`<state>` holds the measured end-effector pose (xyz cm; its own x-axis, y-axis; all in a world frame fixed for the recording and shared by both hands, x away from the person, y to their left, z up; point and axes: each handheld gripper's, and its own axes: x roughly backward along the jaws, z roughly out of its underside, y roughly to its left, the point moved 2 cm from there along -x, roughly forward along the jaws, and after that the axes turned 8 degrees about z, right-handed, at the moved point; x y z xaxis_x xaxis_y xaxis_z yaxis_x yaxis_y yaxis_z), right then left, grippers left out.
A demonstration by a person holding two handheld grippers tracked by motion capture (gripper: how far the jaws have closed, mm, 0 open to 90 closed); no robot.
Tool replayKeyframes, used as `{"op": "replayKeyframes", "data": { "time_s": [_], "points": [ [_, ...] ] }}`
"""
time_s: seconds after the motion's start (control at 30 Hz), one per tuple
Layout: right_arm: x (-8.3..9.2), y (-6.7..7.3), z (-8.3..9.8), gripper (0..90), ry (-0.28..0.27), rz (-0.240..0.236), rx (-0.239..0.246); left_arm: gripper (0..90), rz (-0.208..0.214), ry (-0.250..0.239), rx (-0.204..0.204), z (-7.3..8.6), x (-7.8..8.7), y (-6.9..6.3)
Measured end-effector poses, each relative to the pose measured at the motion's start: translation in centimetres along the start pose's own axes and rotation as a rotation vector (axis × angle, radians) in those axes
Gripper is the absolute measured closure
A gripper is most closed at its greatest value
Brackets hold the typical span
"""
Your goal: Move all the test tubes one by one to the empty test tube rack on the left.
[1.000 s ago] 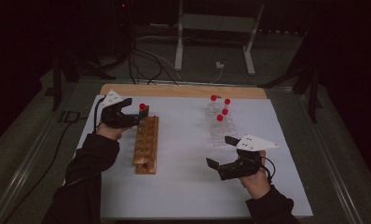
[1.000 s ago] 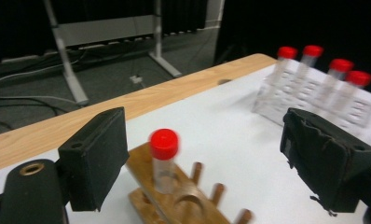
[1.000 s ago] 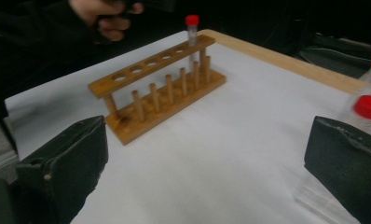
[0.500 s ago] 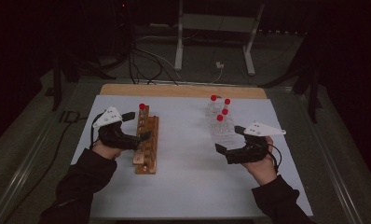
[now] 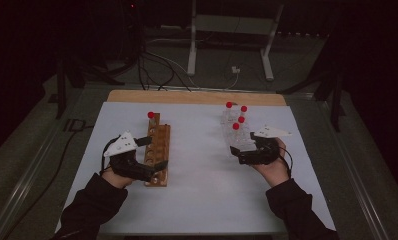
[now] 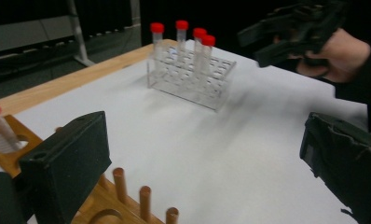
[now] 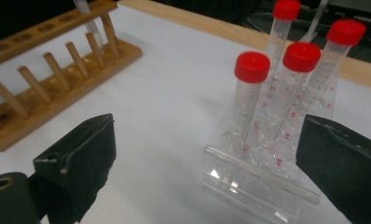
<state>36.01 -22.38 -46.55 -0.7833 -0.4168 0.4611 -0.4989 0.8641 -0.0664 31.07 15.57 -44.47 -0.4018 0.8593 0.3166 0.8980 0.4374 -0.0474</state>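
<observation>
A wooden tube rack (image 5: 161,139) lies on the left of the white sheet, with one red-capped tube (image 5: 150,115) standing at its far end. My left gripper (image 5: 153,153) hovers over the rack's near half, open after its jaws widened in the last second; nothing sits between them (image 6: 202,177). On the right stands a clear plastic rack (image 5: 235,139) holding several red-capped tubes (image 7: 251,88). My right gripper (image 5: 238,155) is at its near end, still open. Its jaws have just been closing, and the clear rack's near end (image 7: 249,186) lies between them (image 7: 207,172), not pressed.
A white sheet (image 5: 202,200) covers the tabletop, and a strip of bare wood (image 5: 197,96) shows along the far edge. Metal stand legs (image 5: 192,55) and cables (image 5: 157,70) lie on the dark floor beyond. The other hand's gripper (image 6: 295,28) appears far off in the left gripper view.
My left gripper has pulled back from the wooden rack's far end toward its near half. The right gripper has moved forward and left up to the clear rack's near end.
</observation>
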Motion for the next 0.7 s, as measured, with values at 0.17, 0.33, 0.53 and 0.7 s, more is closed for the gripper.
{"op": "replayKeyframes", "data": {
  "time_s": [0.17, 0.33, 0.53, 0.7],
  "points": [
    [-1.5, -0.4, 0.2, 17.4, 0.024, 0.015, -0.009, 2.3, 0.008, 0.01, -0.002, 0.3, 0.0, -0.3],
    [-2.8, -0.8, 0.1, 37.3, 0.032, 0.048, -0.014, 2.3, 0.007, 0.015, 0.005, 0.5, 0.1, -0.2],
    [-4.0, -1.1, -0.2, 55.5, 0.055, 0.077, 0.001, 2.3, 0.009, 0.02, 0.004, 0.6, 0.1, -0.2],
    [-4.7, -1.3, -0.4, 63.2, 0.061, 0.105, 0.001, 2.3, 0.011, 0.016, 0.004, 0.6, 0.1, -0.2]
  ]
}}
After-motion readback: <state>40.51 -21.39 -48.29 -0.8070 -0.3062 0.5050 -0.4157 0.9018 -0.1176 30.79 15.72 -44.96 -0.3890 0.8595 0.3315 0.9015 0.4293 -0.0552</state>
